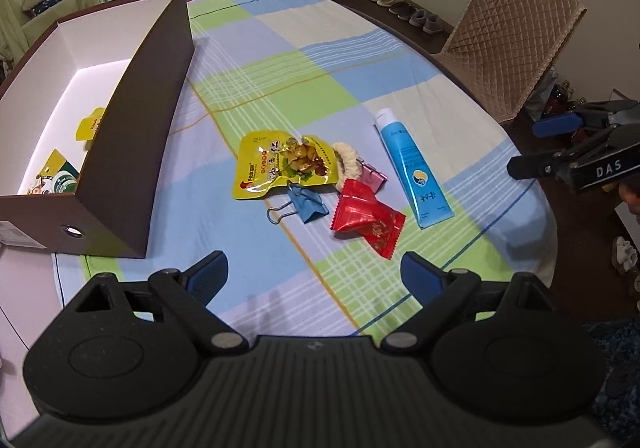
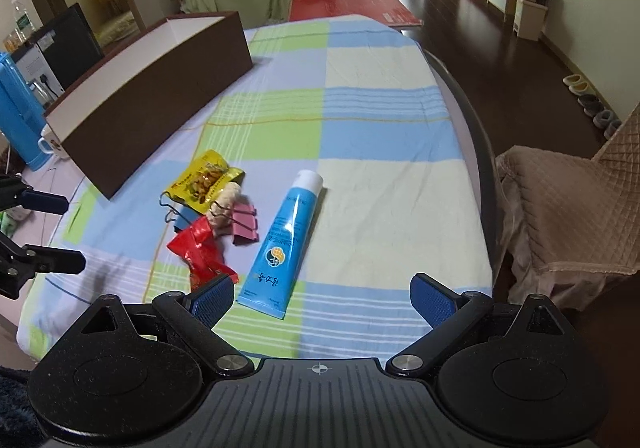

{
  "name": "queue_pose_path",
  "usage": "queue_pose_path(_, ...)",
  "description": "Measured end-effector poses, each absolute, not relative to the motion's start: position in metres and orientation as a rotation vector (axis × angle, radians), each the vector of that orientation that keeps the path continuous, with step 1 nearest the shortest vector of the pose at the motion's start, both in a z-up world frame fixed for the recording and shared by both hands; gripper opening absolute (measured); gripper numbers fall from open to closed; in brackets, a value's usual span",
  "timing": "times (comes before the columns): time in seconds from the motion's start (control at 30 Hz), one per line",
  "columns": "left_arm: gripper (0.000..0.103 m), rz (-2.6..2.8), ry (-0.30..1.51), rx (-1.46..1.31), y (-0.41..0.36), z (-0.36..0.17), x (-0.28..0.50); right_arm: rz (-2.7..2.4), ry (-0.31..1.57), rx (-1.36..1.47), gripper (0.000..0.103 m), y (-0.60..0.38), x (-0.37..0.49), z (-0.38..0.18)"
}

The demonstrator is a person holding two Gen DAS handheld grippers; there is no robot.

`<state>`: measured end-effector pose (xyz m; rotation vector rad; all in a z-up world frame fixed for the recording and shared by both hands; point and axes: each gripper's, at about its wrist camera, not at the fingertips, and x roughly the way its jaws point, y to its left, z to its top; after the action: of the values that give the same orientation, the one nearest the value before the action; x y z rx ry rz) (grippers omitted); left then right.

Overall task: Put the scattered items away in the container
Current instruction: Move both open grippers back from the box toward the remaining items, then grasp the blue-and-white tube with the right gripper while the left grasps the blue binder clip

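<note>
both my tongs (image 1: 314, 276) (image 2: 323, 298) gape, empty.
glossy crinkled packets (image 1: 280, 169), smooth blue tube (image 1: 414, 171); bare checked cloth (image 1: 360, 47) beyond.

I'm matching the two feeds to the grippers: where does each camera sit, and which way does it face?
Left wrist: on the left gripper, facing across the checked tablecloth past the brown cardboard box; its open blue-padded fingers show, with the right gripper at the right edge.
Right wrist: on the right gripper, over the blue tube, facing the sofa; the left gripper shows at left.
Shared: box, tube, yellow snack pouch, red wrapper.
</note>
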<state>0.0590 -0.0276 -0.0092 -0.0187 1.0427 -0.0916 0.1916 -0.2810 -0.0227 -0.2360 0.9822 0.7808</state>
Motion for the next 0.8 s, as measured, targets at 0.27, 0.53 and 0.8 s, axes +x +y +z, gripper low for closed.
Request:
queue_pose_path(0.27, 0.091, -0.059, 1.050, -0.035, -0.017, -0.012, 0.070, 0.813, 0.997, -0.229, 0.097, -0.253, 0.204, -0.034)
queue_pose_path(0.53, 0.091, -0.057, 1.060, -0.040, -0.005, -0.016, 0.082, 0.814, 1.010, -0.241, 0.097, -0.227, 0.211, -0.048)
queue_pose_path(0.8, 0.091, -0.081, 1.072, -0.046, 0.003, -0.022, 0.099, 0.776, 1.038, -0.246, 0.078, -0.211, 0.225, -0.061)
